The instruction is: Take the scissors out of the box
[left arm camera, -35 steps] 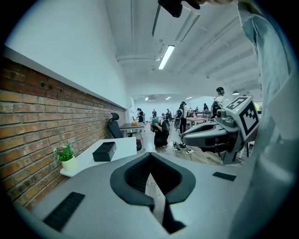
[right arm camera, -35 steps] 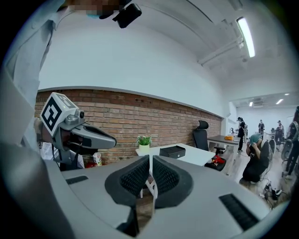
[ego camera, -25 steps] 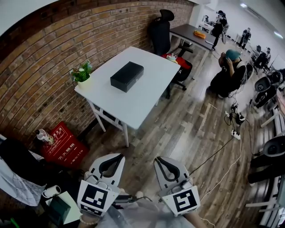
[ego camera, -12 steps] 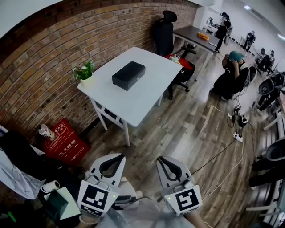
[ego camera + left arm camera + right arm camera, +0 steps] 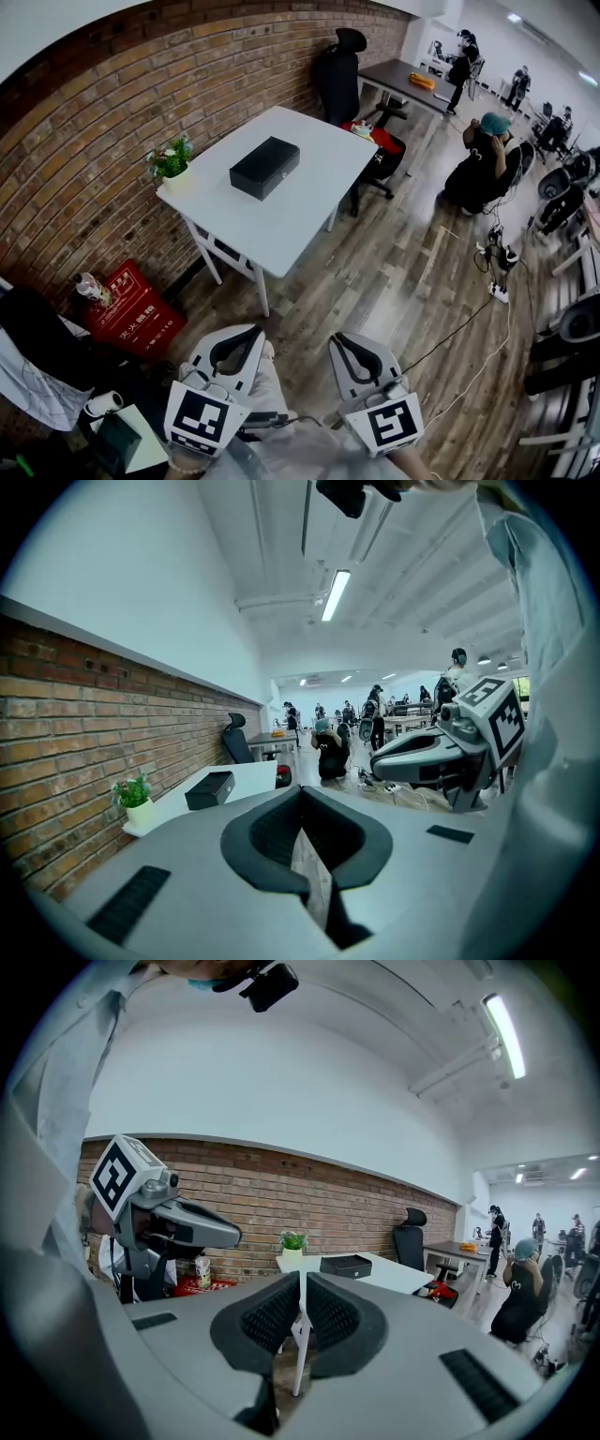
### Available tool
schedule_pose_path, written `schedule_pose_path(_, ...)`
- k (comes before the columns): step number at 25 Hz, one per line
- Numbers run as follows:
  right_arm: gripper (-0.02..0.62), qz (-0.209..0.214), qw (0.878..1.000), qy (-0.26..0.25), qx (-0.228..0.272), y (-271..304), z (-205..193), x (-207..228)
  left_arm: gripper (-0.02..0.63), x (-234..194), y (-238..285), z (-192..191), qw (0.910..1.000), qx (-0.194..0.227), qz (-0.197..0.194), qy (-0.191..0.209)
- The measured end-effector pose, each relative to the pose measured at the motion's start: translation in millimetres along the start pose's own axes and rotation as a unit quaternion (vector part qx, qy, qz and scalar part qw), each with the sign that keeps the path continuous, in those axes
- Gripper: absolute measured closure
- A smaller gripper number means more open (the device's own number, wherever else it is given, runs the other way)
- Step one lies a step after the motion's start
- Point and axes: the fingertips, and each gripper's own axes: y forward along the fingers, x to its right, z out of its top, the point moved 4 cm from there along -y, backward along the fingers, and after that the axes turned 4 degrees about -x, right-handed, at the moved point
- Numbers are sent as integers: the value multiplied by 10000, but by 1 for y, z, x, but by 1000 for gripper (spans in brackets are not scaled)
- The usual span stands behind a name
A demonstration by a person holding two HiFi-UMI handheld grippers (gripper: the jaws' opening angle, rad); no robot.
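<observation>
Box, upper centre, not reached.
My view barely shifted; left claw and right claw remain closed, empty.

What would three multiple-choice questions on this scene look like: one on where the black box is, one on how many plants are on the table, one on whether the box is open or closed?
1. Where is the black box?
A. on the floor
B. on the white table
C. on the office chair

2. How many potted plants stand on that table?
A. one
B. two
C. three

3. What state is the box in?
A. lid taken off
B. lid propped open
C. closed

Answers:
1 B: the box rests on the tabletop beside the brick wall.
2 A: a single potted plant stands at the table corner by the wall.
3 C: the lid lies flat on the box and nothing inside shows.
</observation>
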Motion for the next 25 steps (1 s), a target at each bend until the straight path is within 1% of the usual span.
schedule_pose_path(9,546,-197,9998,-10,-6,44,7,34,589,-38,49,14,9998,139,-159,66)
schedule_pose_path(14,546,-234,9997,25,-25,86,17,53,589,-73,82,25,9995,182,-247,93)
schedule_pose_path(19,546,-280,9995,122,-65,130,26,73,589,-110,118,30,9993,78,-360,97)
schedule_pose_path(25,546,-315,9993,138,-172,184,35,100,589,-155,161,40,9989,48,-443,111)
